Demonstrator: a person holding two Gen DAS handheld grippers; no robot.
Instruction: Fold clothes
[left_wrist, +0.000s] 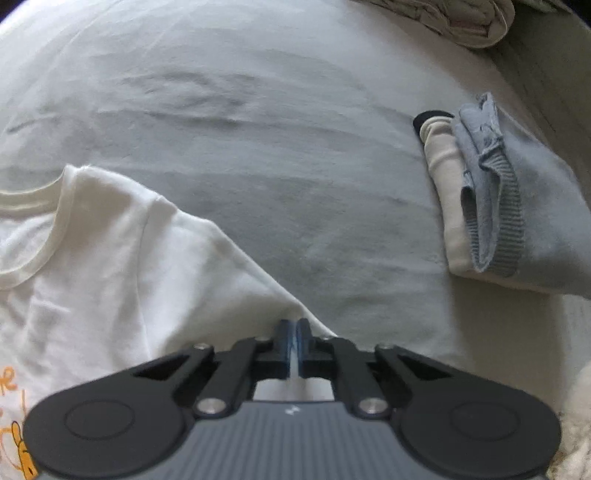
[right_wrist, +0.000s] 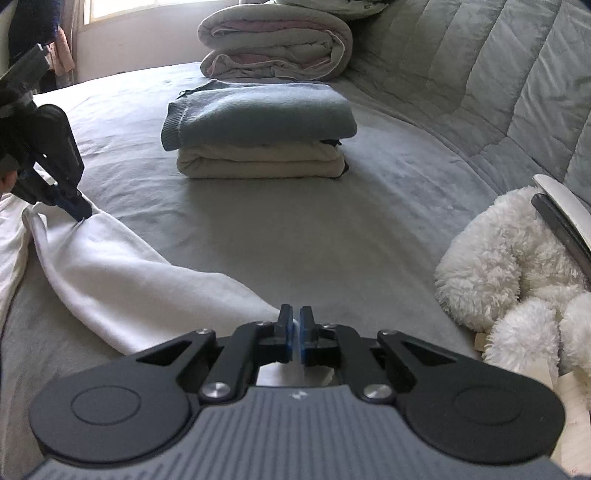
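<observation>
A white T-shirt (left_wrist: 110, 251) with an orange print lies on the grey bed, neckline at the left of the left wrist view. My left gripper (left_wrist: 294, 325) is shut on the shirt's sleeve edge. In the right wrist view the shirt (right_wrist: 122, 280) is stretched between both grippers. My right gripper (right_wrist: 294, 317) is shut on the shirt's near edge. The left gripper (right_wrist: 79, 212) shows there at the far left, pinching the cloth.
A stack of folded clothes, blue sweater over cream garment (right_wrist: 258, 133), sits mid-bed; it also shows in the left wrist view (left_wrist: 509, 206). Rolled quilts (right_wrist: 273, 44) lie behind. A white plush toy (right_wrist: 509, 266) is at right. A quilted headboard (right_wrist: 498, 74) bounds the right side.
</observation>
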